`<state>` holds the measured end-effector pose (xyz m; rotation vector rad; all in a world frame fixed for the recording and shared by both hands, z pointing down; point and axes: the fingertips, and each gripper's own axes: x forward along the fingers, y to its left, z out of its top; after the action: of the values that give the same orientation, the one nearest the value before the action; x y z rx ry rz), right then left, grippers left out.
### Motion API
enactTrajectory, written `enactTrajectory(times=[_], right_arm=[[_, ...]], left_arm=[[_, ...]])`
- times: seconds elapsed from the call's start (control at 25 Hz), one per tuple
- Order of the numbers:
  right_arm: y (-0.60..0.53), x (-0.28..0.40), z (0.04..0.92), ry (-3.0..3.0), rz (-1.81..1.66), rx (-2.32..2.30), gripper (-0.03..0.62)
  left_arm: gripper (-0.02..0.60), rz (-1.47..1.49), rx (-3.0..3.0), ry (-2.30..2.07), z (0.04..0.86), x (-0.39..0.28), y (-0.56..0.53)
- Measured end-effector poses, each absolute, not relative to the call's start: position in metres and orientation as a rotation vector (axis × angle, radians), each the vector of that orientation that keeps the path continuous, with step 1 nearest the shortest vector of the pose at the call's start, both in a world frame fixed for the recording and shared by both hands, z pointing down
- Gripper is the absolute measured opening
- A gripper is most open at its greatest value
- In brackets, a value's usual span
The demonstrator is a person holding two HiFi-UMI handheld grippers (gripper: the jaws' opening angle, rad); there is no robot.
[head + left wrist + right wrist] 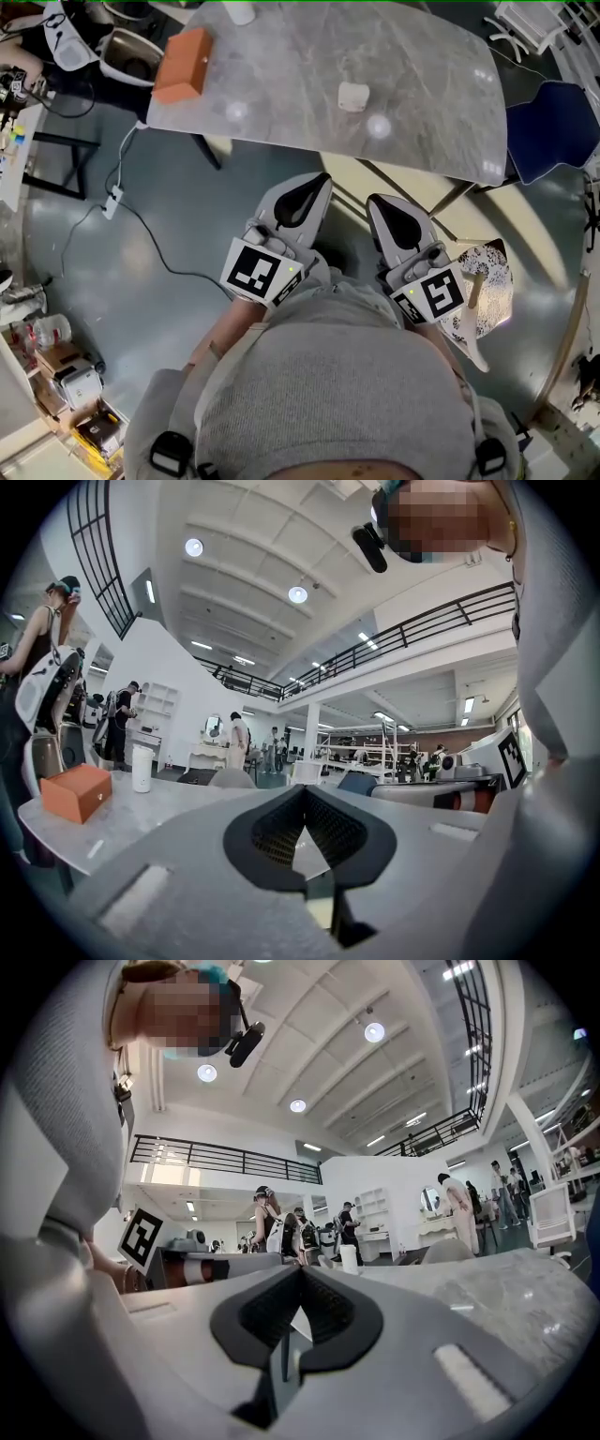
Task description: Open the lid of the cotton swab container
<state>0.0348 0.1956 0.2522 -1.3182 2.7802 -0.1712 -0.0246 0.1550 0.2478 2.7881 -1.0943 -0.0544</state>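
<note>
A small white rounded container (pixel 352 96) sits near the middle of the grey marble table (pixel 422 84). A white cylinder (pixel 239 11) stands at the table's far edge, also seen as a white cylinder (pixel 142 768) in the left gripper view and a white cylinder (pixel 349 1258) in the right gripper view. Both grippers are held close to the person's body, short of the table's near edge and pointing toward it. My left gripper (pixel 317 181) (pixel 305 796) is shut with nothing in it. My right gripper (pixel 377 202) (pixel 300 1277) is also shut and empty.
An orange box (pixel 183 64) (pixel 77 791) lies on the table's left part. A blue chair (pixel 553 122) stands at the right, and a bin (pixel 131 56) at the left. A cable and power strip (pixel 112 202) lie on the floor. Several people stand in the background.
</note>
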Motion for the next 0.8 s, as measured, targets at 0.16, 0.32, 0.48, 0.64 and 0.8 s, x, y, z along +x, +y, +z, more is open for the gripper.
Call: enactTrajectory(times=[0.16, 0.32, 0.48, 0.64, 0.8], right_arm=[[0.191, 0.028, 0.255, 2.791, -0.189, -1.288, 0.002], [0.183, 0.024, 0.26, 2.8, -0.19, -1.275, 0.002], [0.168, 0.027, 0.259, 2.795, -0.177, -1.288, 0.002], [0.144, 0.033, 0.255, 2.776, -0.154, -1.324, 0.002], [0.118, 0.041, 0.255, 2.767, -0.139, -1.356, 0.002]], left_arm=[[-0.002, -0.044, 2.773, -1.117, 0.251, -0.031, 0.152], [-0.002, -0.051, 2.775, -1.118, 0.255, -0.033, 0.145], [-0.002, -0.061, 2.783, -1.117, 0.253, -0.033, 0.128], [-0.002, -0.076, 2.803, -1.099, 0.25, -0.029, 0.102], [-0.002, -0.076, 2.818, -1.077, 0.25, -0.022, 0.074]])
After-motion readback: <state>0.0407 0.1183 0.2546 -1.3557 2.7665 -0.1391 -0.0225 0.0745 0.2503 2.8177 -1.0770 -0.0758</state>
